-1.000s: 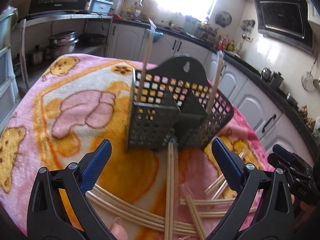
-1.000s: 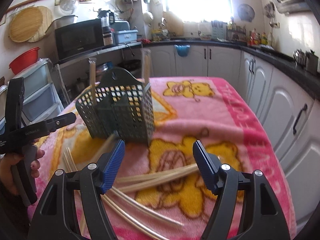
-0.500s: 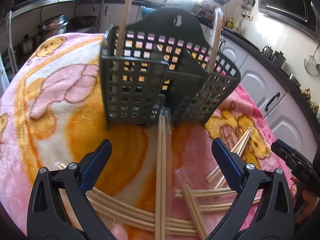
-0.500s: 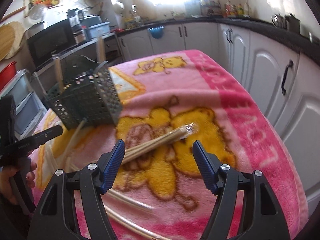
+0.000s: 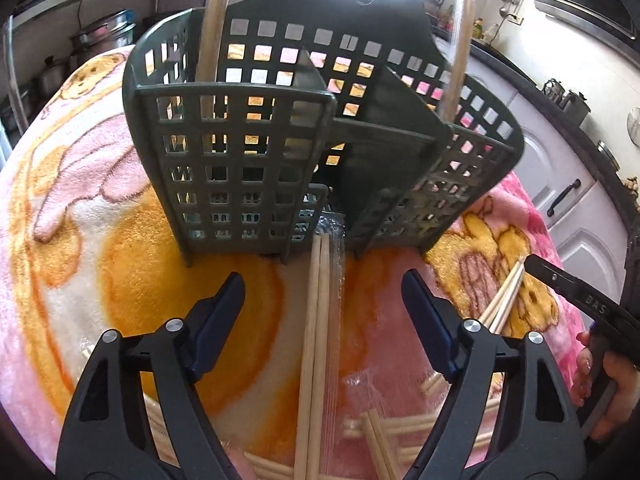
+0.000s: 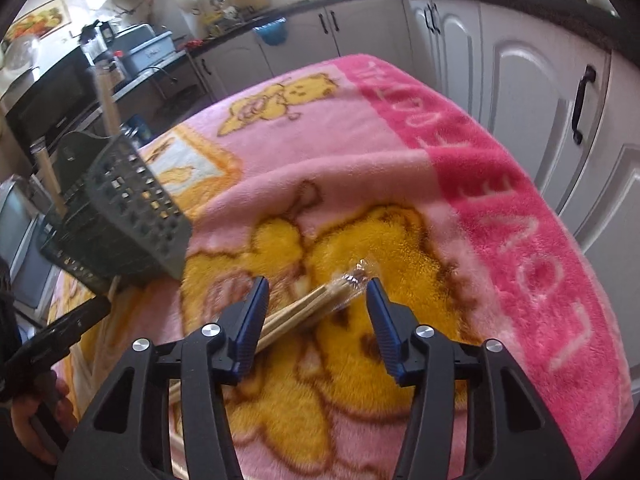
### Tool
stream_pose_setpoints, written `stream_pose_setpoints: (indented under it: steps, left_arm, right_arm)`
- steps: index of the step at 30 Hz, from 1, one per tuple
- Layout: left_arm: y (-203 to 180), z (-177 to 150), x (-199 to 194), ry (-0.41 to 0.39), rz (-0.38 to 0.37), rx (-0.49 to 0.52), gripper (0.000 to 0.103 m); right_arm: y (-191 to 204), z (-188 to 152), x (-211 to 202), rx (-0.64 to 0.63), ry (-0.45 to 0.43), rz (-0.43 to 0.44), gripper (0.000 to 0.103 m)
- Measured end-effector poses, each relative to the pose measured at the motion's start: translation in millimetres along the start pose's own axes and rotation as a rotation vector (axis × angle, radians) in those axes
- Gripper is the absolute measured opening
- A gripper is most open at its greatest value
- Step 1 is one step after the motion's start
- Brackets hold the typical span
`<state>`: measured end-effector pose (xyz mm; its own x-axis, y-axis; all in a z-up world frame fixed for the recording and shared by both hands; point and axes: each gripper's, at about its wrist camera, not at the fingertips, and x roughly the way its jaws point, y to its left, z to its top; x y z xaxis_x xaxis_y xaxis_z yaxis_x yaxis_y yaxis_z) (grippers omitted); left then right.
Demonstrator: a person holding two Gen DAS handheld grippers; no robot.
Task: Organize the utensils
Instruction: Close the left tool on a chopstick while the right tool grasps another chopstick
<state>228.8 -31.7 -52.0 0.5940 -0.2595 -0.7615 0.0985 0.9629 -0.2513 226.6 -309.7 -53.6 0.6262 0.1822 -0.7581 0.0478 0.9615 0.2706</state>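
A dark grey slotted utensil basket (image 5: pixel 248 152) stands on the pink blanket, with two wrapped chopstick pairs upright in it (image 5: pixel 214 20). It shows at the left in the right wrist view (image 6: pixel 120 216). My left gripper (image 5: pixel 324 304) is open, straddling a wrapped chopstick pair (image 5: pixel 320 320) that lies pointing at the basket's base. My right gripper (image 6: pixel 318 312) is open, its fingers on either side of the tip of another wrapped pair (image 6: pixel 316 304).
Several more wrapped chopstick pairs (image 5: pixel 400 436) lie crossed on the blanket (image 6: pixel 500 208) near me. The right gripper's handle and hand (image 5: pixel 592 312) are at the right in the left wrist view. White kitchen cabinets (image 6: pixel 540 80) stand beyond the table's right edge.
My left gripper moved forward close to the basket. My right gripper dropped down and forward over the tip of a chopstick pair, and its jaws narrowed.
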Motion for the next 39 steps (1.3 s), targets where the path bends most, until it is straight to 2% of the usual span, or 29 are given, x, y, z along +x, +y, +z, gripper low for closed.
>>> stream_pose_setpoints:
  steps: [4, 7, 12, 14, 22, 25, 28, 39]
  left_arm:
    - [1.8, 2.5, 5.6, 0.011, 0.006, -0.011, 0.068]
    - [0.5, 3.0, 11.6, 0.023, 0.013, -0.02, 0.064]
    - [1.4, 5.3, 17.6, 0.04, 0.014, -0.037, 0.058]
    - [0.0, 7.0, 19.4, 0.044, 0.018, -0.038, 0.055]
    - [0.9, 12.8, 24.7, 0.058, 0.039, -0.049, 0.036]
    - [5.8, 14.5, 23.2, 0.064, 0.038, -0.054, 0.026]
    - [9.6, 15.1, 21.2, 0.064, 0.038, -0.051, 0.019]
    - [26.0, 10.1, -10.1, 0.026, -0.034, -0.065, 0.008]
  right_arm:
    - [-2.5, 2.2, 8.3, 0.02, 0.012, 0.004, 0.042]
    - [-6.0, 4.3, 12.5, 0.036, 0.014, 0.003, 0.035]
    - [-16.5, 6.4, 14.4, 0.08, 0.011, 0.016, 0.011]
    - [-20.3, 7.3, 13.3, 0.092, 0.004, 0.026, 0.005]
    - [-25.3, 9.1, -7.2, 0.103, -0.053, 0.077, 0.003]
    - [-24.8, 9.9, -18.7, 0.099, -0.086, 0.103, 0.003]
    - [-23.2, 11.3, -29.5, 0.091, -0.118, 0.125, 0.002]
    - [-2.5, 19.5, -71.9, 0.027, -0.226, 0.192, 0.002]
